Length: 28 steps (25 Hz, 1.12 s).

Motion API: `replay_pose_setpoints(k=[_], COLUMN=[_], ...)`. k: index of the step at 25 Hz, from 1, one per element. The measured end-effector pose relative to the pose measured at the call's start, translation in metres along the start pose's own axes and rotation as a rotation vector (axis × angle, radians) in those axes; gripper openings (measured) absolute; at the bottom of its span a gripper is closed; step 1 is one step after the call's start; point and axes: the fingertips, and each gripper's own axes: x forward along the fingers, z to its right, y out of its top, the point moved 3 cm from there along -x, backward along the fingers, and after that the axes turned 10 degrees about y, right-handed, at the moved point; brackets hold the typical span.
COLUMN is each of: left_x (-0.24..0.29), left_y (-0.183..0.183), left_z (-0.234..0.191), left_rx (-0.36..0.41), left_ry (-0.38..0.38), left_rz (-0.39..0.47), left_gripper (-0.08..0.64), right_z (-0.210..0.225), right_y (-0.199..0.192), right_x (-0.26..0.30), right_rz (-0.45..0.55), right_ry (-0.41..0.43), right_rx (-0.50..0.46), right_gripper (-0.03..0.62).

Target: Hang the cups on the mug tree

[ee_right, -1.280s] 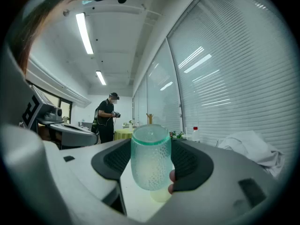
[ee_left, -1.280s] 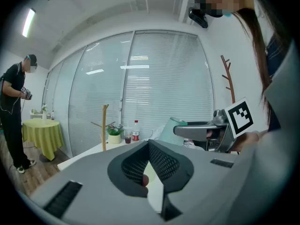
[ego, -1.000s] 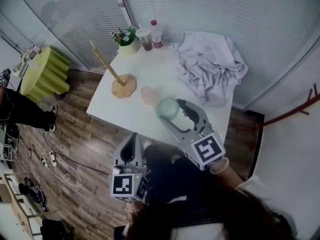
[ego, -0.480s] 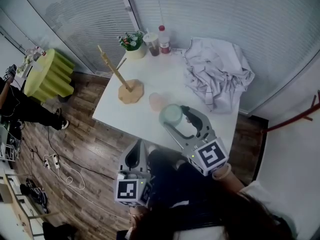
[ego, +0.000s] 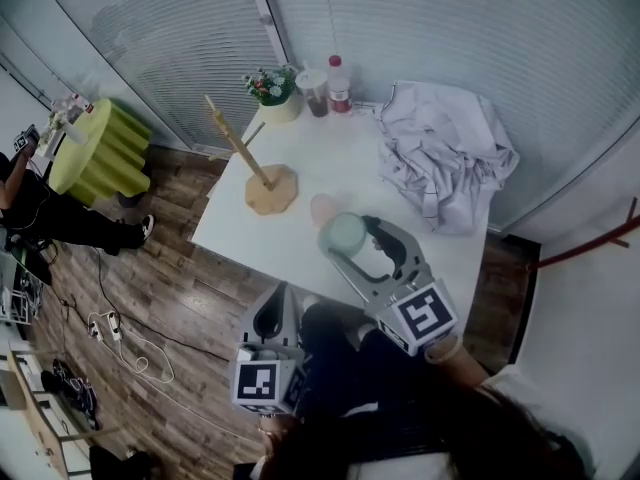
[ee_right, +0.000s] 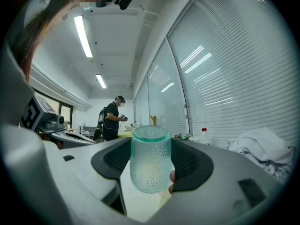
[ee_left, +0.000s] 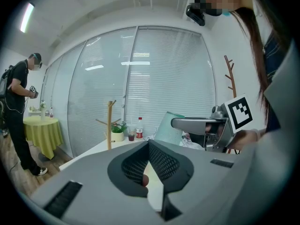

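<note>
Closest to me, my left gripper [ego: 277, 295] hangs low off the near edge of the table [ego: 330, 158]. Its jaws are pressed together with nothing between them.

A little farther out, my right gripper [ego: 346, 238] is clamped on the green cup [ego: 343, 232]. Its dimpled sides sit between the two pads, with the rim up in the right gripper view. The cup is in the air over the near part of the table, just beside a pink cup [ego: 323, 208] standing on the tabletop. It is well apart from the mug tree [ego: 252, 156].

The mug tree stands to the left on its wooden base, with the post leaning away in the head view.

To the right lies a heap of white cloth [ego: 447, 158].

At the far edge I see a potted plant [ego: 272, 88], a glass [ego: 317, 79] with a dark drink and a red-capped bottle [ego: 340, 82], close together by the blinds.

Off to the left is a yellow-green side table [ego: 95, 148], and a person in black [ee_right: 112, 118] stands beside it.
</note>
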Motion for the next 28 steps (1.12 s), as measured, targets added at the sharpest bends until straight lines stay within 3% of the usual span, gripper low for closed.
replay_pose_setpoints(k=[28], left_x=[0.04], left_y=[0.014], left_z=[-0.061], left_rx=[-0.013], left_ry=[-0.03], left_rz=[-0.007], left_gripper=[-0.002], right_z=[-0.001], right_y=[0.029], right_x=[0.068], right_rz=[0.054], right_ry=[0.007], right_rx=[0.015], right_gripper=[0.273])
